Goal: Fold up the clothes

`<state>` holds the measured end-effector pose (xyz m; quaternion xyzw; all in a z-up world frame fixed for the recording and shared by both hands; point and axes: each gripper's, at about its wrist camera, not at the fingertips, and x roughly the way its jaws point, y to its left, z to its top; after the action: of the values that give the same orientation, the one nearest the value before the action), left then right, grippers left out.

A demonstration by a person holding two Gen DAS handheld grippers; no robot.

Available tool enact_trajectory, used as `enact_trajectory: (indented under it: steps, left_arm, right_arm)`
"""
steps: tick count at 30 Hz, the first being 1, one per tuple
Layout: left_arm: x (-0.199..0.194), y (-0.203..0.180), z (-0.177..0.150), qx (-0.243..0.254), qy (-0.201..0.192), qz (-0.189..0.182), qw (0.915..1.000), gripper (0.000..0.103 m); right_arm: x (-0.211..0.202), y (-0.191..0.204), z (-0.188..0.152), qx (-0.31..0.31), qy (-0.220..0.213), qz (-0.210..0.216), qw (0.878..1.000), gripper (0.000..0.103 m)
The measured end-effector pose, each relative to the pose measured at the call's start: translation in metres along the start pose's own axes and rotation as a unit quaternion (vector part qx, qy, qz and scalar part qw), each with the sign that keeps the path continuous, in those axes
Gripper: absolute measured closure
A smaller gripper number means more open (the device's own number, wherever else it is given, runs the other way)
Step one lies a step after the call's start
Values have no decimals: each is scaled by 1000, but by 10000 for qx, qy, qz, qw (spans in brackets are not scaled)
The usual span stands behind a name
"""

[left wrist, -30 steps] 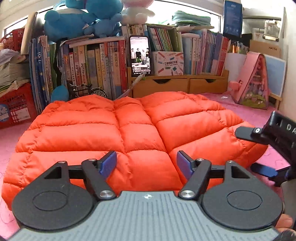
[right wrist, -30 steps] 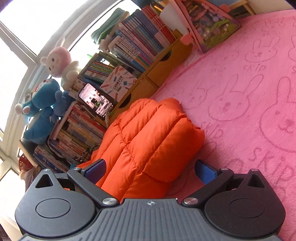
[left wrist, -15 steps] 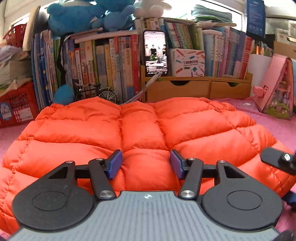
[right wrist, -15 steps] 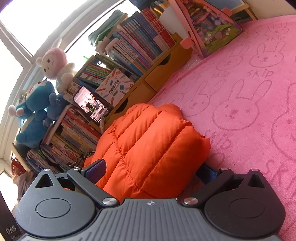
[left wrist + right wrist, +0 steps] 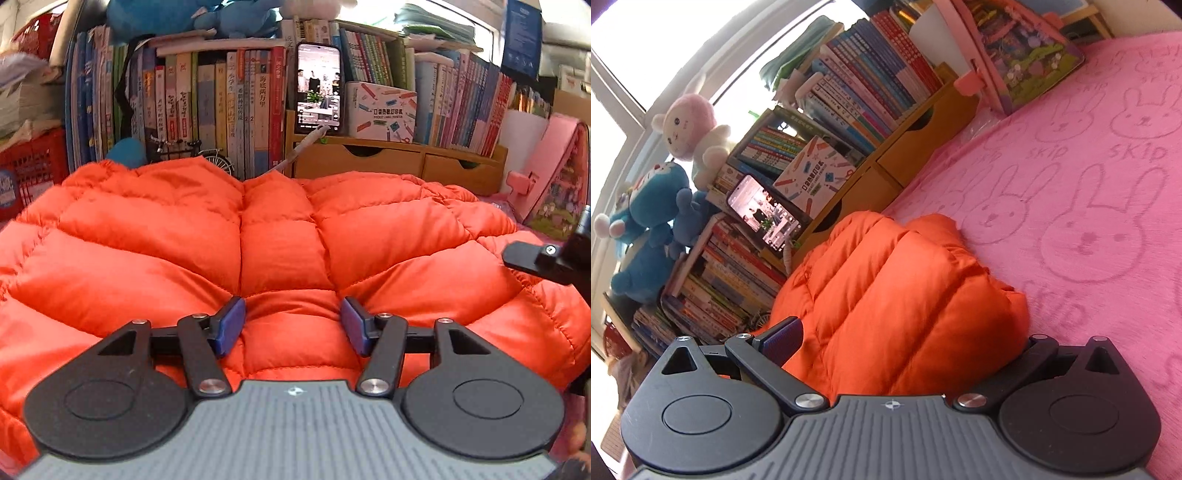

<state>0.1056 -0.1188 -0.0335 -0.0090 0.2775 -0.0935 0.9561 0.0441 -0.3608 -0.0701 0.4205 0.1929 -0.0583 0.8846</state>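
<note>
Left wrist: both grippers' fingers wide at the orange jacket (image 5: 280, 251) edge (right one seemingly straddling it).

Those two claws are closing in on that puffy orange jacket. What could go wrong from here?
Three things, I'd guess. The orange jacket is puffy and slick, so the left gripper, jaws open around one quilted bulge, might pinch only filling and slip. The right gripper straddles a thick corner, with one pad hidden behind the cloth, so its hold could be shallow. And the phone propped on the shelf has a cable that runs down behind the jacket; lifting might snag it.
</note>
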Motion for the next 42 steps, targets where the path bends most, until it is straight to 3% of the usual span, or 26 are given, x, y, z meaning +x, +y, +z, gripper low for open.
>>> enact_trajectory:
  steps: [4, 6, 8, 9, 11, 14, 18, 25, 29, 31, 36, 39, 42]
  left_arm:
    - [0, 6, -1, -204, 9, -48, 9998, 46]
    - [1, 6, -2, -238, 4, -53, 9997, 46]
    - [1, 10, -1, -360, 20, -110, 9993, 46]
    - [1, 12, 0, -433, 33, -151, 9989, 46]
    - [1, 18, 1, -595, 61, -248, 9979, 47]
    - [0, 28, 4, -878, 98, -410, 9952, 49]
    - [-3, 50, 6, -1499, 150, -775, 9855, 55]
    - [-15, 95, 4, -2474, 329, -1375, 9585, 70]
    - [-48, 134, -2, -2878, -19, -1650, 9434, 71]
    - [-70, 158, -5, -2852, -305, -1482, 9465, 71]
    - [-114, 214, -5, -2533, -933, -427, 9619, 71]
    - [-120, 221, 10, -2286, -1078, -430, 9666, 69]
    - [-127, 227, 24, -2037, -1223, -433, 9704, 61]
  right_arm:
    - [12, 1, 5, 126, 8, 143, 9998, 1]
    - [17, 2, 6, 166, 57, 198, 9997, 11]
    - [22, 4, 6, 152, 173, 161, 9996, 31]
    - [22, 6, 7, 68, 186, 116, 9997, 34]
    - [17, 16, 9, -213, 110, 134, 9996, 44]
    - [5, 44, 11, -846, -93, 219, 9961, 52]
    - [-13, 99, 2, -2111, -452, 268, 9761, 55]
    - [-26, 189, -39, -4190, -774, 587, 9028, 55]
    - [-27, 224, -72, -5142, -858, 689, 8506, 55]
    - [-28, 235, -89, -5502, -870, 782, 8268, 55]
    - [-31, 257, -138, -6264, -910, 948, 7683, 55]
    - [-32, 267, -175, -6742, -911, 1102, 7246, 55]
    - [-32, 274, -216, -7280, -969, 1225, 6675, 55]
